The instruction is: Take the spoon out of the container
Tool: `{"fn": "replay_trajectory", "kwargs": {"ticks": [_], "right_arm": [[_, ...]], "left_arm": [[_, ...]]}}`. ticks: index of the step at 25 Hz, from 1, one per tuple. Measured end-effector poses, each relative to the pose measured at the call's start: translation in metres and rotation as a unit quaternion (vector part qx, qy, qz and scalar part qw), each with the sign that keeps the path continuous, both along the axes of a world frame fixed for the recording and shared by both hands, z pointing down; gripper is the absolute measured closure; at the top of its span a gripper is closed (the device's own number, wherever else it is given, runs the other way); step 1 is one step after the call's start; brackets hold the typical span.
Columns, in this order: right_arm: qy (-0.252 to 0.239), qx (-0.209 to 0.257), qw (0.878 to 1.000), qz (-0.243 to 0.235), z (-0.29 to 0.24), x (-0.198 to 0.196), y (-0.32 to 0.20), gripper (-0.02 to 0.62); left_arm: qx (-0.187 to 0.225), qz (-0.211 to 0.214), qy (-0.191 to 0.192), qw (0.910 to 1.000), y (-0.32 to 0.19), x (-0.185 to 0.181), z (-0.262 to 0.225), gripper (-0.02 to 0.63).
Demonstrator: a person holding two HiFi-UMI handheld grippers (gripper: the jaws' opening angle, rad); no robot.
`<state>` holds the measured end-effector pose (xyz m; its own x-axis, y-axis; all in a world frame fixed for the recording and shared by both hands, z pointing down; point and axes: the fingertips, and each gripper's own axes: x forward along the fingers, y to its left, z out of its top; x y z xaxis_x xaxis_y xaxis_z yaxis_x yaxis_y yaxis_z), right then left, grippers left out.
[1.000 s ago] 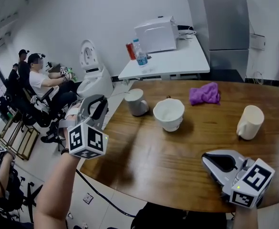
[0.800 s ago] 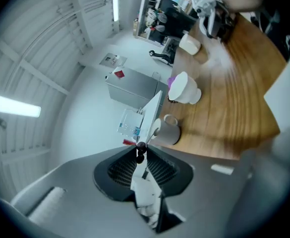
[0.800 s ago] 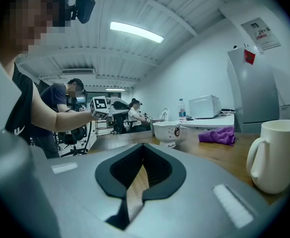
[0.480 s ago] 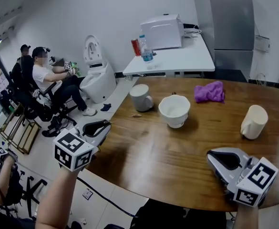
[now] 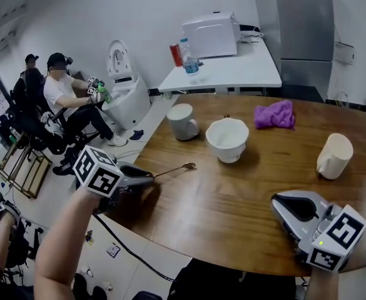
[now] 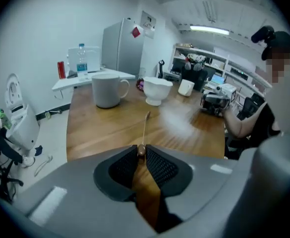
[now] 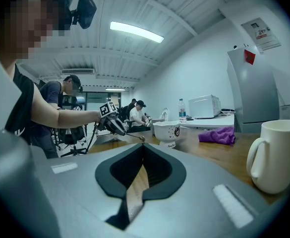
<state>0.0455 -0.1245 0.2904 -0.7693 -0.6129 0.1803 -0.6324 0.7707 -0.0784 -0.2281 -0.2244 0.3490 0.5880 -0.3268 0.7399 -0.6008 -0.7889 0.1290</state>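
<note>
Spoon [image 5: 174, 169] pinched in the left gripper [image 5: 149, 179]
Its jaws were closing on the handle's tip; the spoon jutted straight ahead of them above the table [image 5: 233, 199], short of the grey mug [image 5: 182, 121] and white bowl [image 5: 227, 139] beyond. The right gripper [image 5: 275, 200] rested on the table, jaws together, empty.

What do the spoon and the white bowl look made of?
The spoon: probably metal, bronze-toned and polished; its thin stem and tip glint. The white bowl: likely glazed ceramic; smooth, faintly shiny wall with a thick rim. Look alone cannot confirm either.
</note>
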Motion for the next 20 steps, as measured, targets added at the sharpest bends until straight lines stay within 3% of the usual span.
{"fn": "replay_trajectory", "kwargs": {"ticks": [4, 9, 16, 20], "right_arm": [[0.000, 0.001, 1.000, 0.000, 0.000, 0.000, 0.000, 0.592], [0.000, 0.001, 1.000, 0.000, 0.002, 0.000, 0.000, 0.592], [0.000, 0.000, 1.000, 0.000, 0.003, 0.000, 0.000, 0.592], [0.000, 0.001, 1.000, 0.000, 0.003, 0.001, -0.001, 0.592]], "left_arm": [[-0.042, 0.043, -0.070, 0.9957, 0.006, -0.002, 0.021, 0.538], [-0.019, 0.052, -0.120, 0.9913, 0.001, -0.004, 0.020, 0.473], [0.096, 0.022, -0.120, 0.9879, -0.002, -0.006, -0.011, 0.463], [0.157, 0.032, -0.075, 0.9843, 0.013, 0.016, -0.032, 0.471]]}}
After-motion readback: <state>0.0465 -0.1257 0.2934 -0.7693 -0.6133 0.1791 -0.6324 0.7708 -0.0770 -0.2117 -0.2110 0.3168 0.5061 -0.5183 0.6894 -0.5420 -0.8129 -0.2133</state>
